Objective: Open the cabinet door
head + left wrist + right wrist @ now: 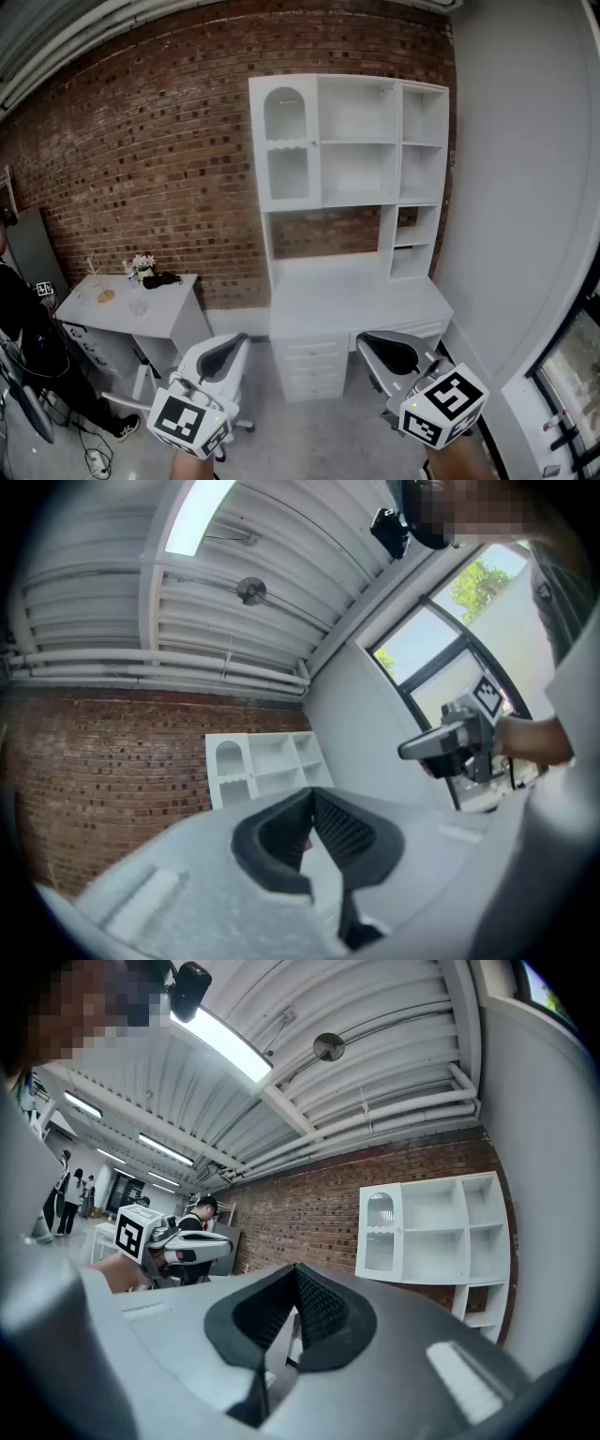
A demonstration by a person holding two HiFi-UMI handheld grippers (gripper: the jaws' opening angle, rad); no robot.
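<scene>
A white hutch cabinet (352, 141) stands on a desk against the brick wall. Its one door (287, 145), with an arched glass pane, is at the upper left and is closed. The door also shows far off in the left gripper view (228, 766) and in the right gripper view (379, 1232). My left gripper (230, 345) and right gripper (375, 345) are held low, side by side, well short of the desk. In each gripper's own view, left gripper (309, 799) and right gripper (295, 1274), the black ribbed pads meet at the tips with nothing between them.
Below the hutch the white desk (356, 300) has drawers (309, 361). A small white table (122, 305) with flowers and small items stands to the left. A person (23, 328) stands at the left edge near floor cables. A grey wall (525, 187) closes the right side.
</scene>
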